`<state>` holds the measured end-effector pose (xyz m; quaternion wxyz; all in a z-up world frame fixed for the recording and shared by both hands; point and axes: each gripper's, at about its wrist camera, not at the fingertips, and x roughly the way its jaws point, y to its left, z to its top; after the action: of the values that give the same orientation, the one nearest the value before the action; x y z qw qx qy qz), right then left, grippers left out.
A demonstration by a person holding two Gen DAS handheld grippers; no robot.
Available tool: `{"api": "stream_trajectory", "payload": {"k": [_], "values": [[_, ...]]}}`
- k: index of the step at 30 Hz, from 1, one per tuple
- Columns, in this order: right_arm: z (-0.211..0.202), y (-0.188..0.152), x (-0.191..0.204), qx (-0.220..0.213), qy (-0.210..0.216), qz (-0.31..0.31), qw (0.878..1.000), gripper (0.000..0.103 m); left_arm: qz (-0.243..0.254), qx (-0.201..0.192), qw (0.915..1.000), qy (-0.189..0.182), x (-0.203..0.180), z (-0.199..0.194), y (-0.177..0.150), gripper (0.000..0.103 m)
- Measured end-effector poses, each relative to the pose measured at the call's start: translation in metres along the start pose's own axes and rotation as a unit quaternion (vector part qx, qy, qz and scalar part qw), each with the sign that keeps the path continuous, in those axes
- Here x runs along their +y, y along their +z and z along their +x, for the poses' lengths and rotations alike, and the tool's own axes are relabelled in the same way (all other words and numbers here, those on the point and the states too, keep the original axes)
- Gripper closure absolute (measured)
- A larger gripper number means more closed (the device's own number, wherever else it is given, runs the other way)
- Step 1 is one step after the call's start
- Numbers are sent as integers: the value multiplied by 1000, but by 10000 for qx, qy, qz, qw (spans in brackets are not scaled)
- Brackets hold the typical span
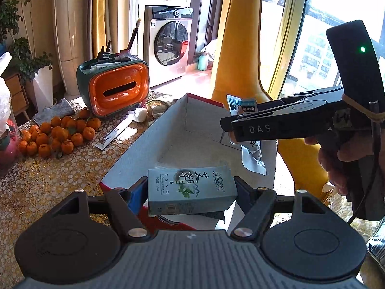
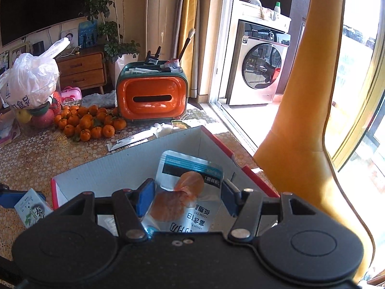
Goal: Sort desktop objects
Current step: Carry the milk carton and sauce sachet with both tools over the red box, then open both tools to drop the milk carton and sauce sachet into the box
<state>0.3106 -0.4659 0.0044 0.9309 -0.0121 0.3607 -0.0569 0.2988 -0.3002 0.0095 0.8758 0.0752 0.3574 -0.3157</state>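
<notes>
My left gripper [image 1: 191, 187] is shut on a small pale-green essential-oil box [image 1: 192, 185], held level over the near end of an open cardboard box [image 1: 134, 149] with red outer walls and a grey inside. My right gripper [image 2: 187, 190] is shut on a white and blue snack packet [image 2: 190, 168] that shows an orange food picture. In the left wrist view the packet [image 1: 252, 159] hangs from the right gripper [image 1: 228, 126] over the cardboard box's right wall. The cardboard box [image 2: 115, 166] looks bare inside. The small box [image 2: 30, 208] shows at the right wrist view's left edge.
On the patterned tablecloth, an orange and green organizer [image 1: 115, 89] holds pens and a brush. A pile of mandarins [image 1: 57, 134] lies to its left and a long flat packet [image 1: 115, 131] in front. A tied plastic bag [image 2: 31, 79] sits far left. A yellow chair back [image 2: 300, 120] stands right.
</notes>
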Motion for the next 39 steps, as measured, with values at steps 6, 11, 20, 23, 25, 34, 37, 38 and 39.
{"api": "stream_trajectory", "payload": {"k": [6, 11, 20, 23, 25, 34, 37, 38, 39], "values": [[28, -2, -4, 215, -54, 4, 9998, 44, -6, 194, 9998, -64, 1, 32, 3, 29], [51, -4, -6, 411, -143, 43, 9990, 44, 29, 364, 9993, -48, 2, 59, 6, 29], [82, -11, -9, 814, -193, 104, 9964, 44, -31, 677, 9977, -59, 11, 100, 10, 29], [90, -14, -8, 980, -239, 31, 9949, 44, -19, 849, 9963, -91, 11, 112, 10, 29], [93, -15, -9, 1049, -277, 39, 9941, 44, 10, 965, 9953, -47, 11, 119, 10, 29], [99, -17, -9, 1244, -282, 24, 9918, 44, -101, 1335, 9910, -92, 14, 137, 12, 29], [99, -17, -9, 1284, -317, 23, 9912, 43, -75, 1494, 9887, -80, 14, 143, 14, 29], [100, -17, -9, 1302, -308, 36, 9910, 42, -84, 1556, 9877, -99, 14, 145, 14, 29], [100, -17, -10, 1309, -315, 55, 9909, 41, -97, 1593, 9871, -112, 14, 146, 14, 29]]}}
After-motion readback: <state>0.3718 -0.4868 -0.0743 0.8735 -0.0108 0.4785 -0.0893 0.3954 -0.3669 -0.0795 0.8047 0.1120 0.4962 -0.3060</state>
